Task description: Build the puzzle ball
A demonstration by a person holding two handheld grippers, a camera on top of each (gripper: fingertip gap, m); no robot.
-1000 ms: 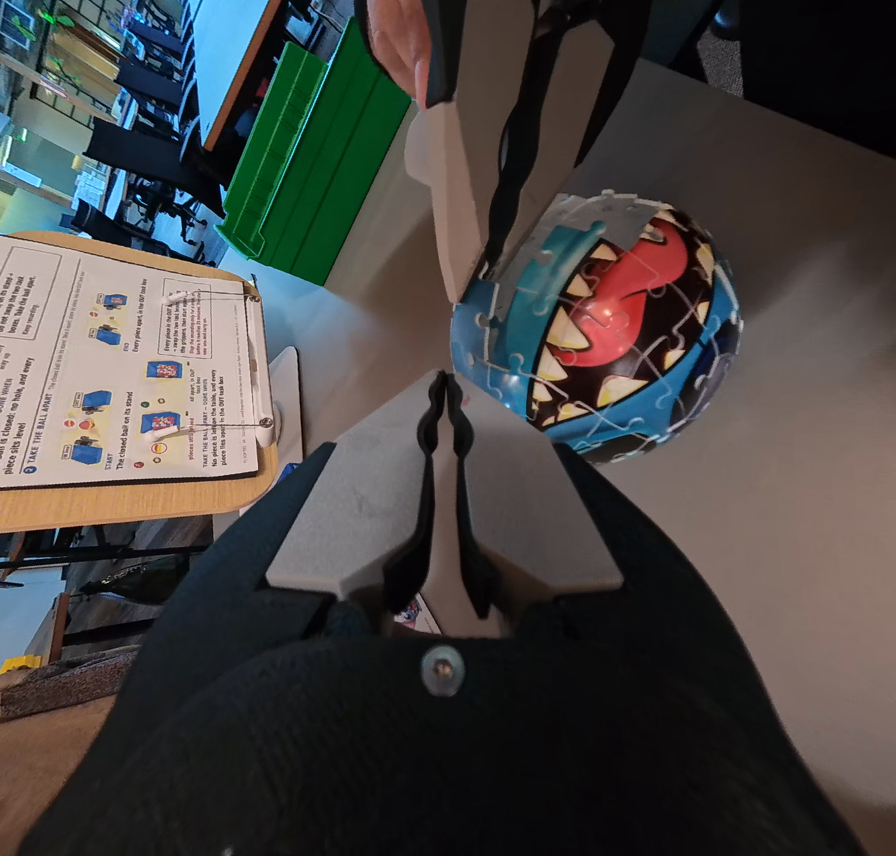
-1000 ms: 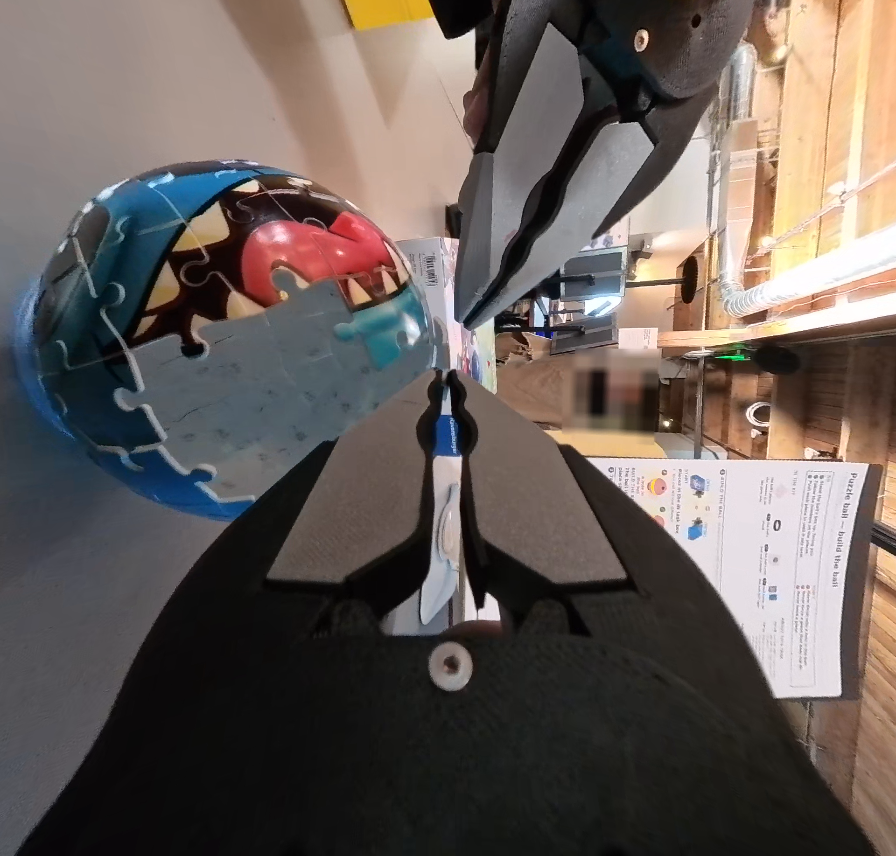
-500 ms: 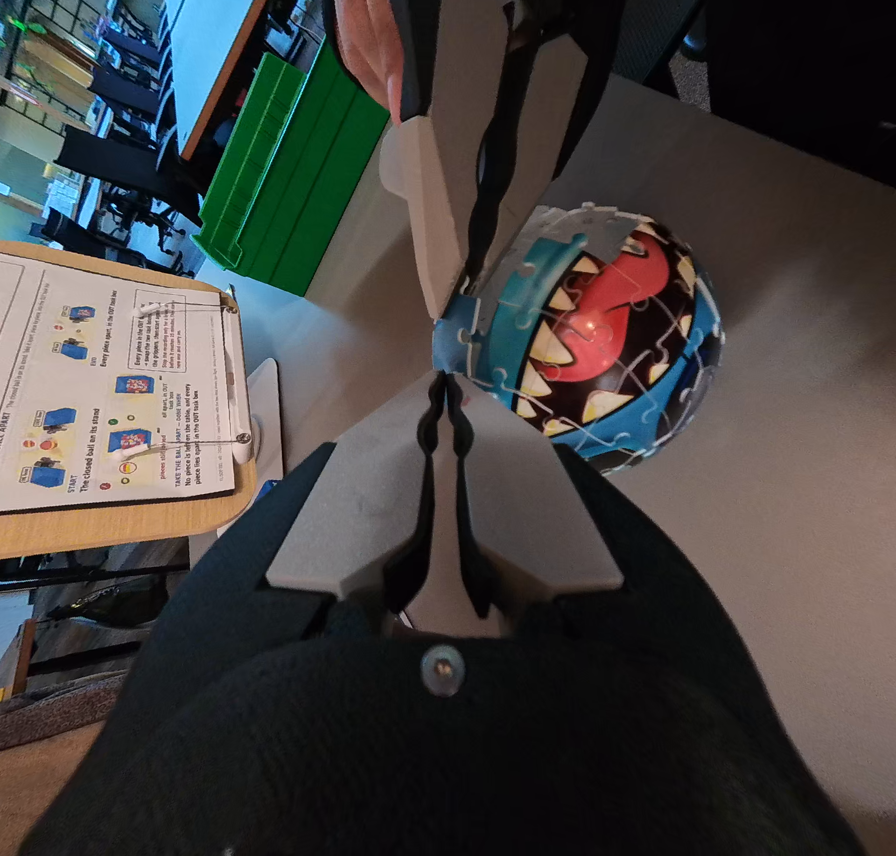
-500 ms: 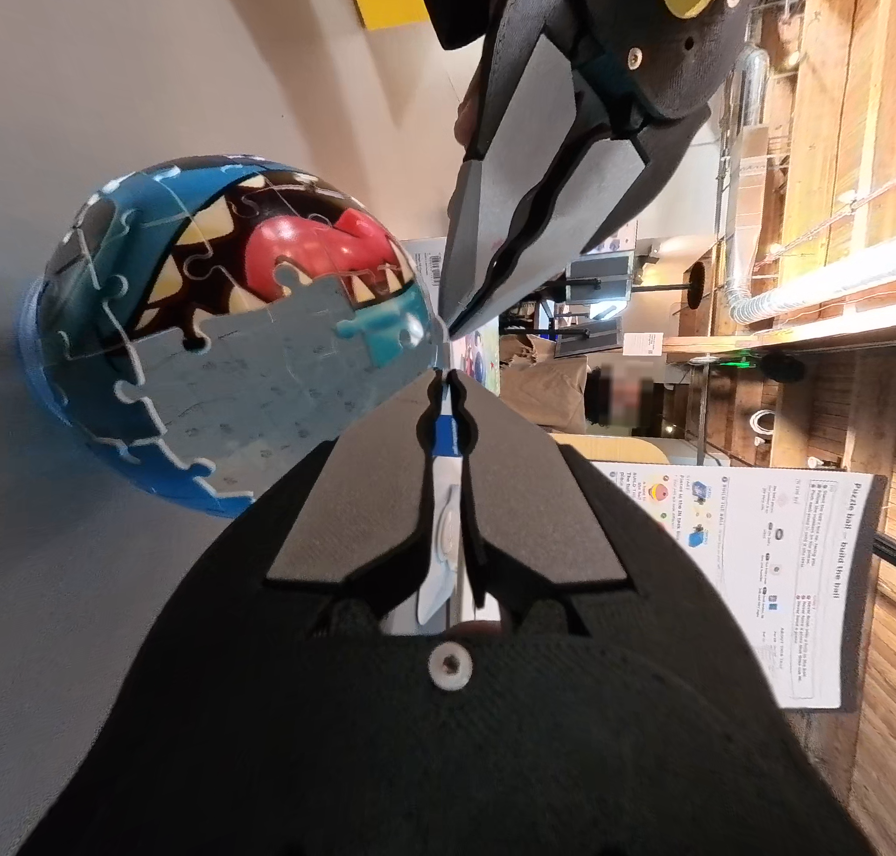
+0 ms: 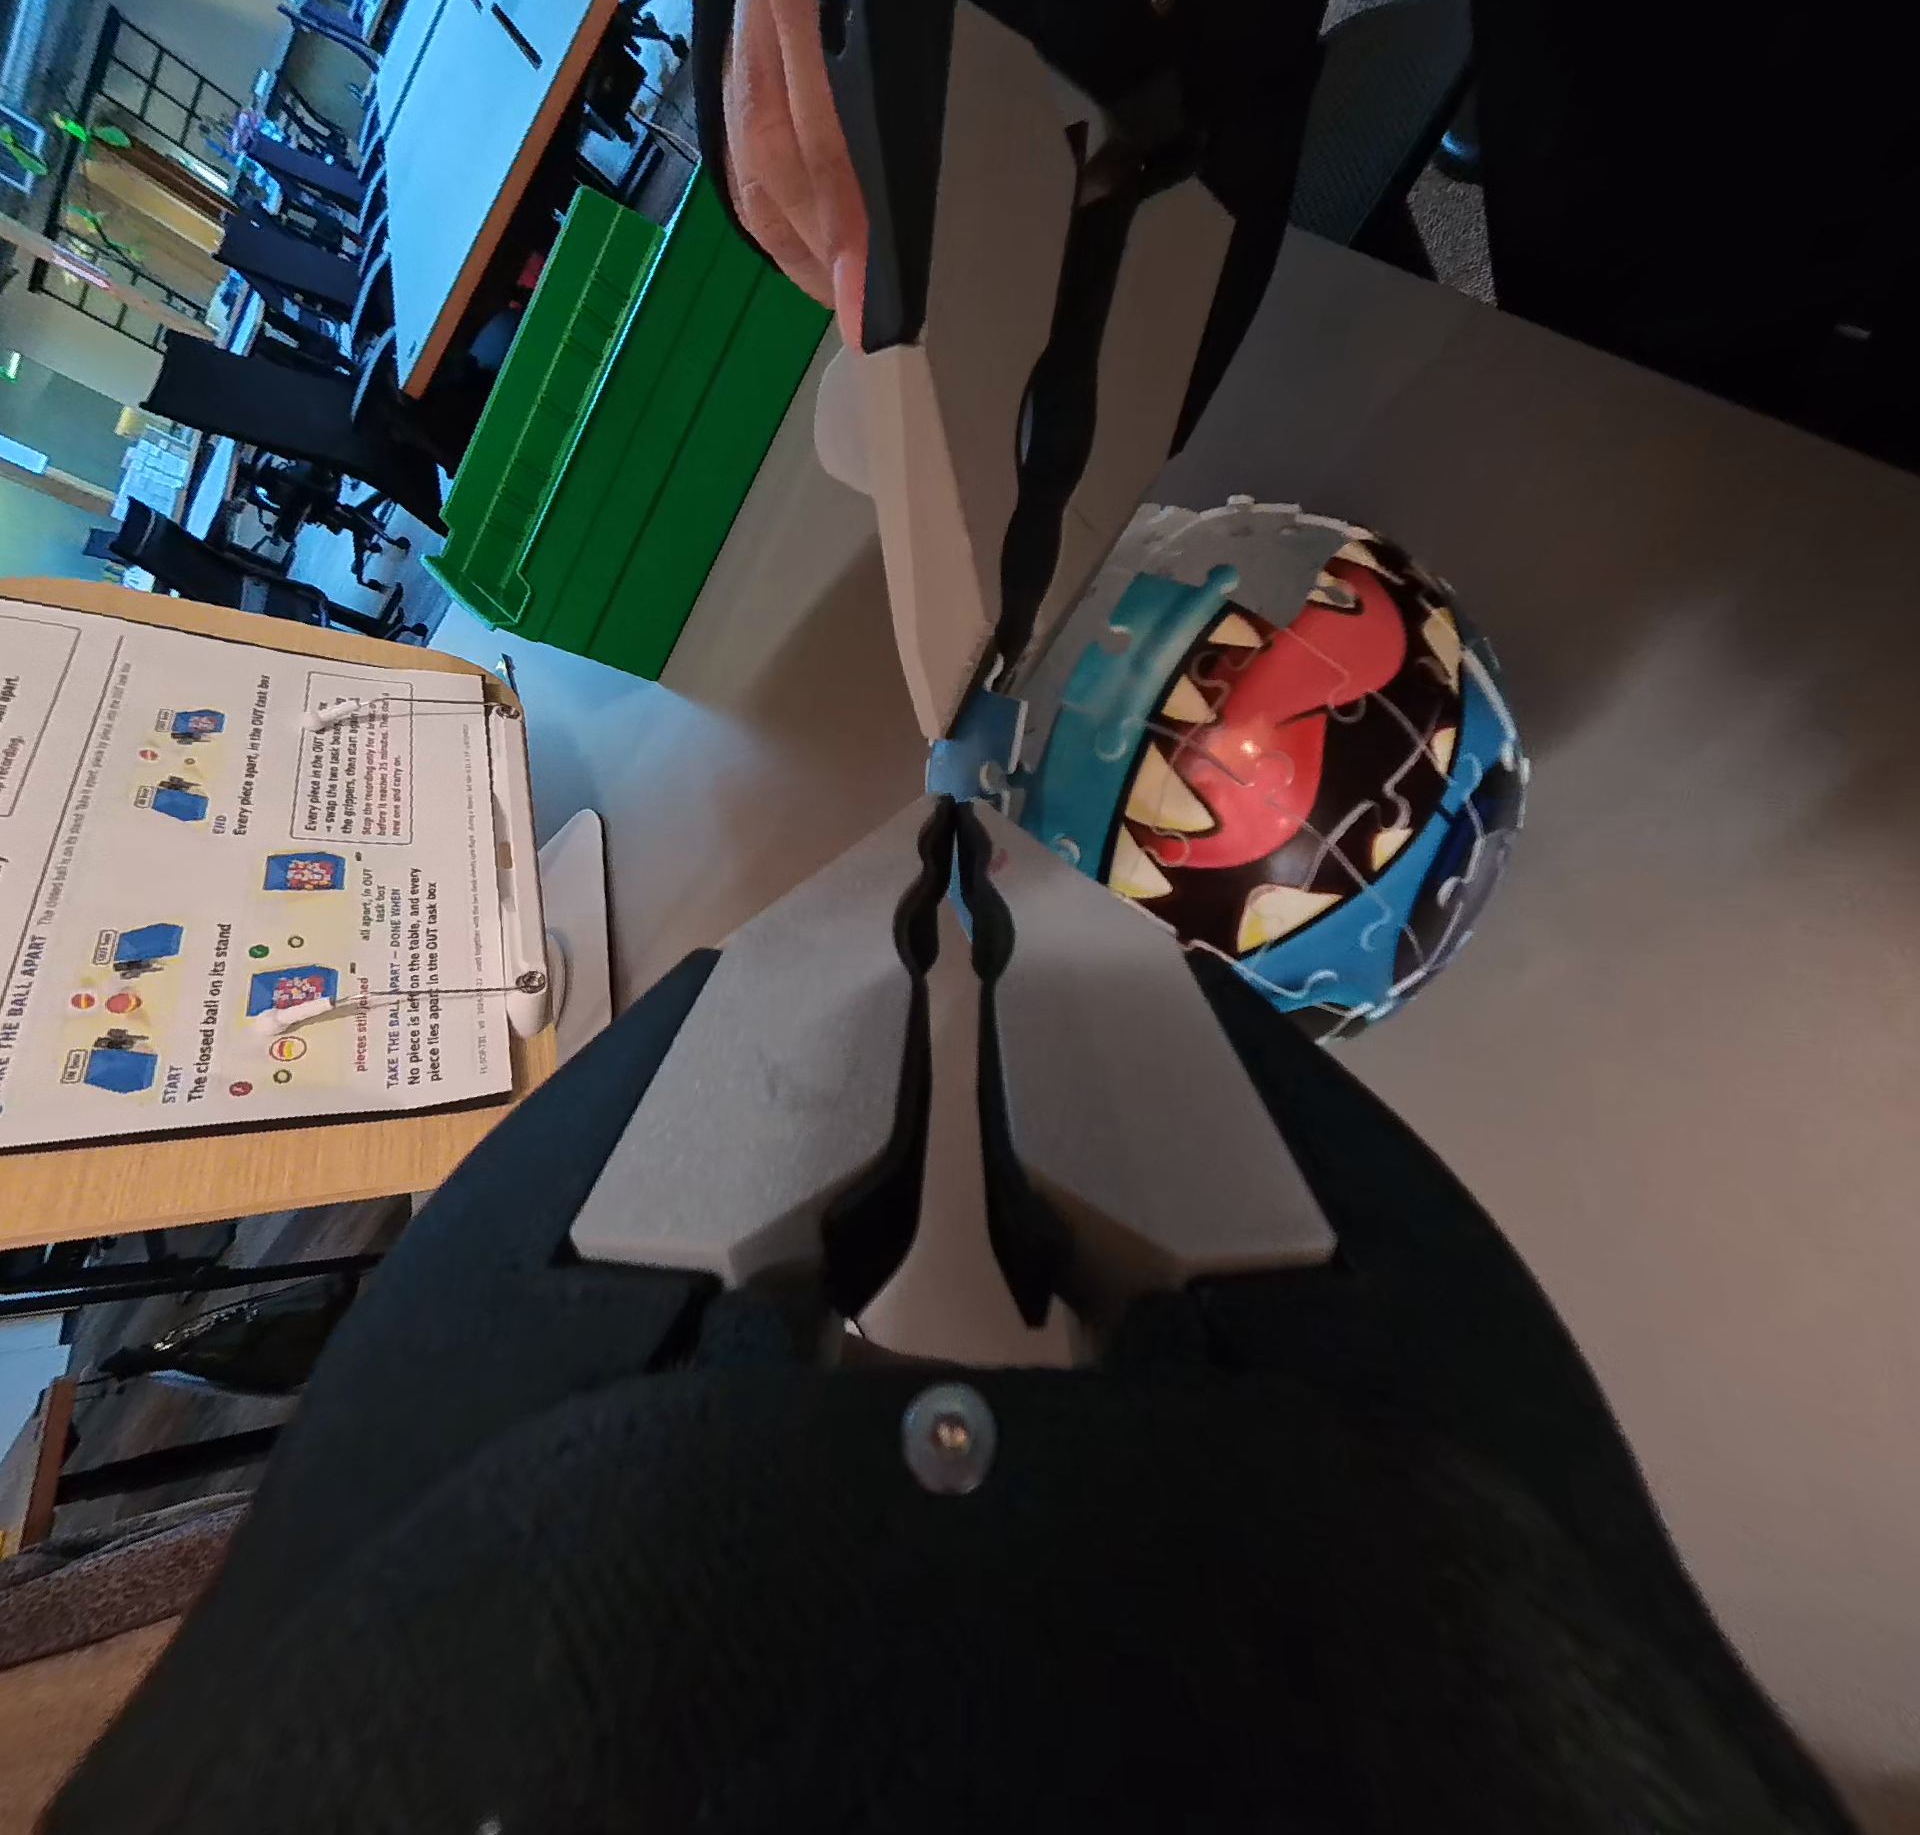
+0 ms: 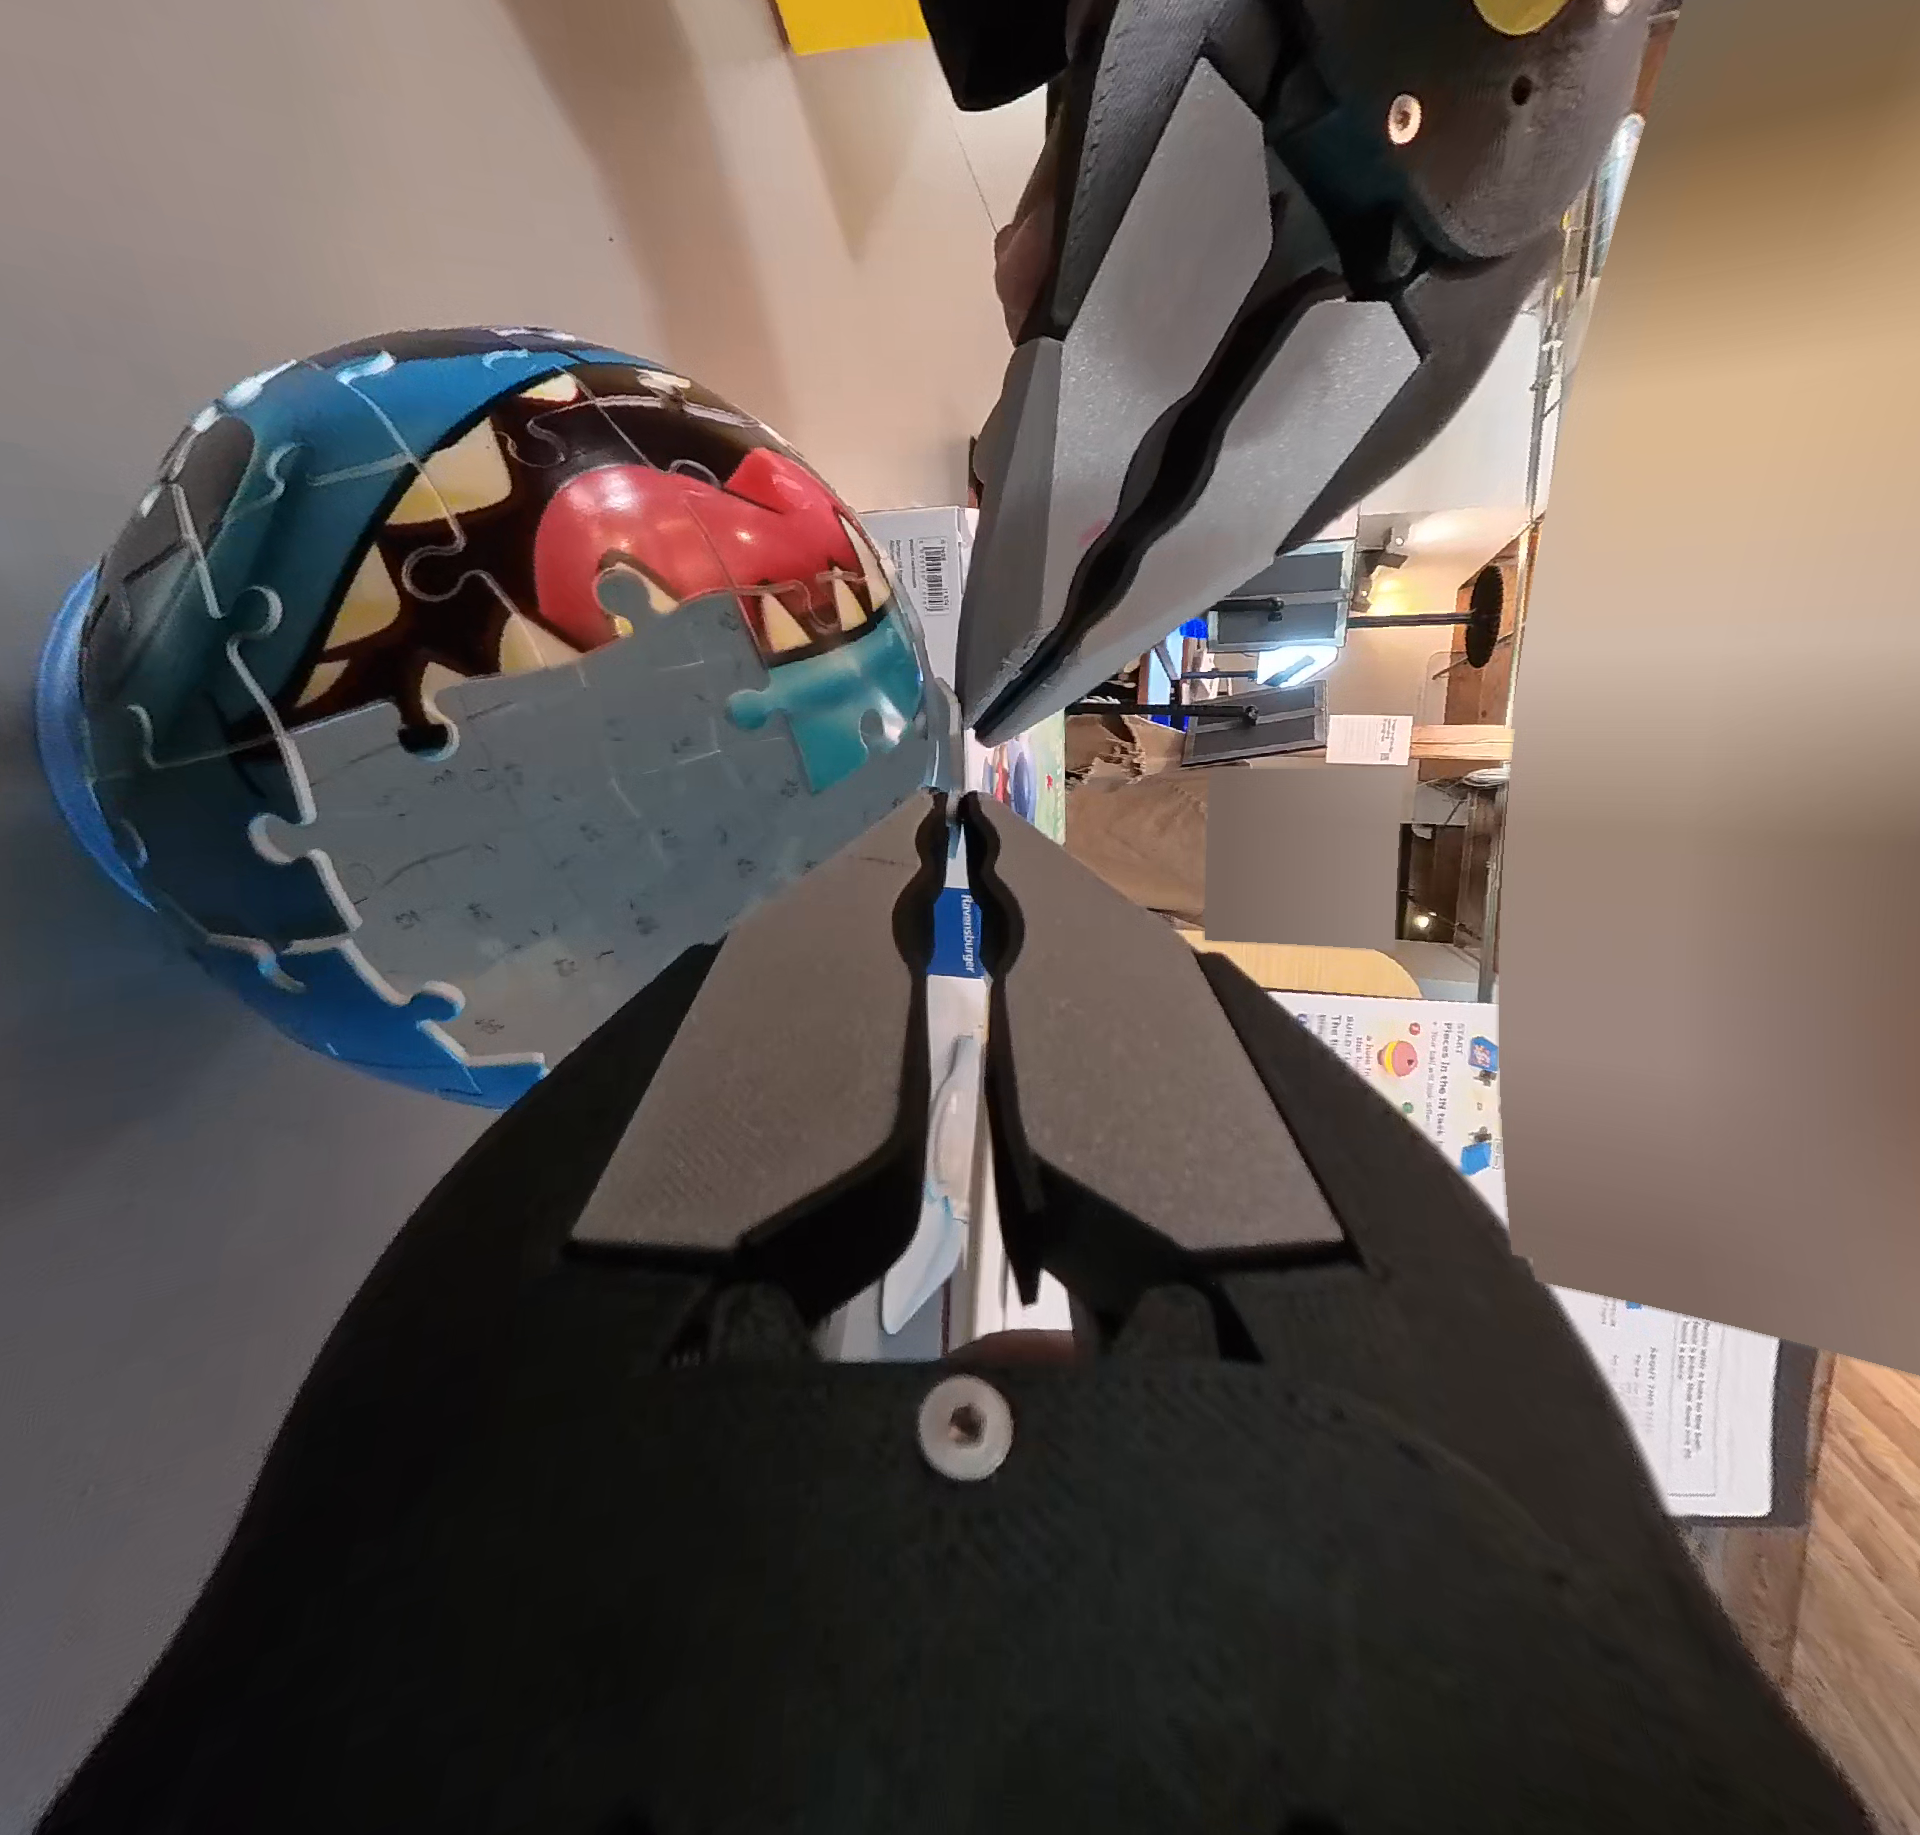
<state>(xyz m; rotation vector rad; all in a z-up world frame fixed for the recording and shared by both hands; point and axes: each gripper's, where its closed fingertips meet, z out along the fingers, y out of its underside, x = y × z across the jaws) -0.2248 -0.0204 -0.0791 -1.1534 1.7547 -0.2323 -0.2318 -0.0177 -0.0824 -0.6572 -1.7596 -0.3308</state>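
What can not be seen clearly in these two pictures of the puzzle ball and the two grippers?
- Puzzle ball, left wrist view: its lower left part is behind the left gripper.
- Right wrist view: the right gripper covers the ball's lower right edge, so contact at the rim is unclear.
- The ball's far side and underside show in neither view.
- Instruction sheet, right wrist view: cut by a blurred patch.
- Green bin, left wrist view: its inside is hidden.

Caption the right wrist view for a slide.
Two shut grippers, right and left, meet tip to tip at the open rim of a half-built shark-mouth puzzle ball.
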